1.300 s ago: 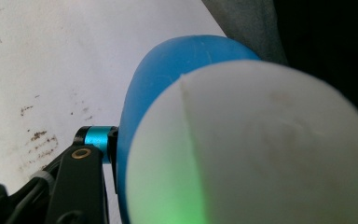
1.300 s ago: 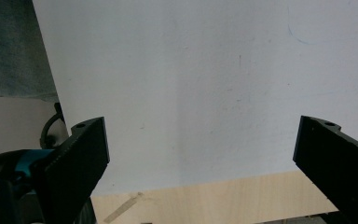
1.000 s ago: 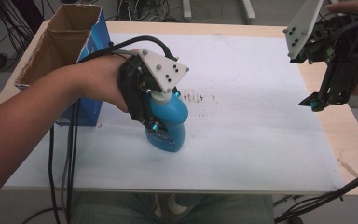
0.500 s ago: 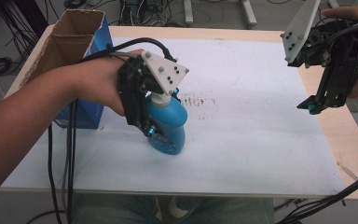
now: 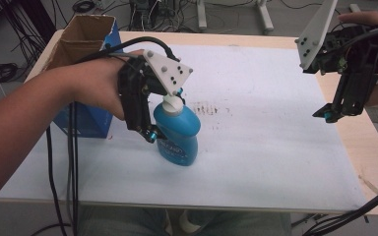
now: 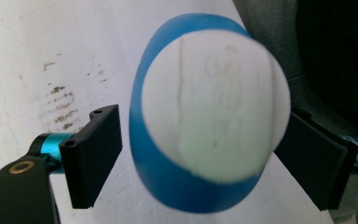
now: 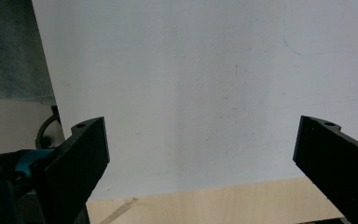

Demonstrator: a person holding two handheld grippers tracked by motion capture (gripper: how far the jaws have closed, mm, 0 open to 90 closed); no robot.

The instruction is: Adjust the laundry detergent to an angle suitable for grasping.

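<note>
Letting go of the blue bottle (image 5: pixel 178 132), my left gripper (image 6: pixel 200 158) has just been opening its jaws, still around it beside the cardboard box (image 5: pixel 81 59). I should lift straight up. My right gripper (image 7: pixel 200 163) is wide apart, empty.

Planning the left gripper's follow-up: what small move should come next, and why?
Probably lift the left gripper straight up. Its jaws have just been opening; a gap shows beside the blue bottle, which stands upright on the white sheet.
</note>
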